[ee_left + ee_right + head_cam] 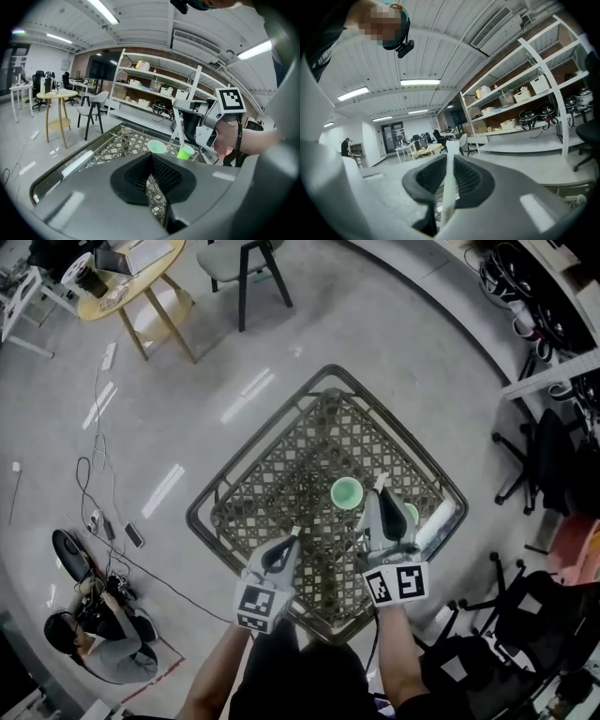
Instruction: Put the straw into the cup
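Note:
Two green cups stand on the woven table (pixel 281 474): one (pixel 345 492) near the middle, the other (pixel 411 513) half hidden behind my right gripper (pixel 379 498). That gripper is shut on a white straw (pixel 382 483), which stands upright just right of the middle cup. In the right gripper view the straw (pixel 449 185) runs up between the jaws of the right gripper (pixel 446 187). My left gripper (pixel 293 534) is shut and empty, low and left of the cups. The left gripper view shows its own jaws (pixel 151 176), both cups (pixel 156 146) (pixel 185 152) and the straw (pixel 178 126).
A white roll (pixel 439 521) lies at the table's right edge. A person (pixel 94 638) sits on the floor at lower left among cables. Office chairs (pixel 539 460) stand to the right, with a round wooden table (pixel 131 282) and a chair at the back.

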`<state>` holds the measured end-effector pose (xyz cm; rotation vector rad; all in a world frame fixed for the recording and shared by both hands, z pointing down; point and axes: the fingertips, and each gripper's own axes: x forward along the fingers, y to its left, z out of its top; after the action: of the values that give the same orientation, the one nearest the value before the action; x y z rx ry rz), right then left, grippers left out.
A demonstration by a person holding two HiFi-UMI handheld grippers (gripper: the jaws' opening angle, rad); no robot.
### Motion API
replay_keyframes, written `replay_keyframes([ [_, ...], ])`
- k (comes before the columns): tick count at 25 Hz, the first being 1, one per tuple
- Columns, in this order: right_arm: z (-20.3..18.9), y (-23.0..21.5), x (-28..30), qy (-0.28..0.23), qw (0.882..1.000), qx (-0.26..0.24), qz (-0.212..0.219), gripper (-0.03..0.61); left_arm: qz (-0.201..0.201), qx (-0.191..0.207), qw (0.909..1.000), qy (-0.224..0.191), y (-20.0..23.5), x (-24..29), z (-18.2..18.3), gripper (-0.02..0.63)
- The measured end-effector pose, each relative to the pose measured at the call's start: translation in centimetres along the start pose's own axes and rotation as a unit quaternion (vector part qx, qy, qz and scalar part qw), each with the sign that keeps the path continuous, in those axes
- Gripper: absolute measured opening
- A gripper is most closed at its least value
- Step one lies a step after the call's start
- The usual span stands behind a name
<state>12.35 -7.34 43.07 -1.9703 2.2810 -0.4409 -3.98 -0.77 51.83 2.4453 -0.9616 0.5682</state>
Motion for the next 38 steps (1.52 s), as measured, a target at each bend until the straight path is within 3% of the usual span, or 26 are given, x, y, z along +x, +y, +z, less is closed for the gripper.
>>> replay_keyframes([
  [19,-4.6,-2.7,5.5,-0.012,0.999,0.015,-0.036,0.051,-0.023,-0.020,0.9989,0.035,3.4,4.3,-3.3,0.006],
  [38,-8.2,-3.8,7.2,0.032,0.999,-0.015,-0.040,0.053,-0.030,-0.033,0.9976,0.053,4.8,6.4,-4.3,0.006],
])
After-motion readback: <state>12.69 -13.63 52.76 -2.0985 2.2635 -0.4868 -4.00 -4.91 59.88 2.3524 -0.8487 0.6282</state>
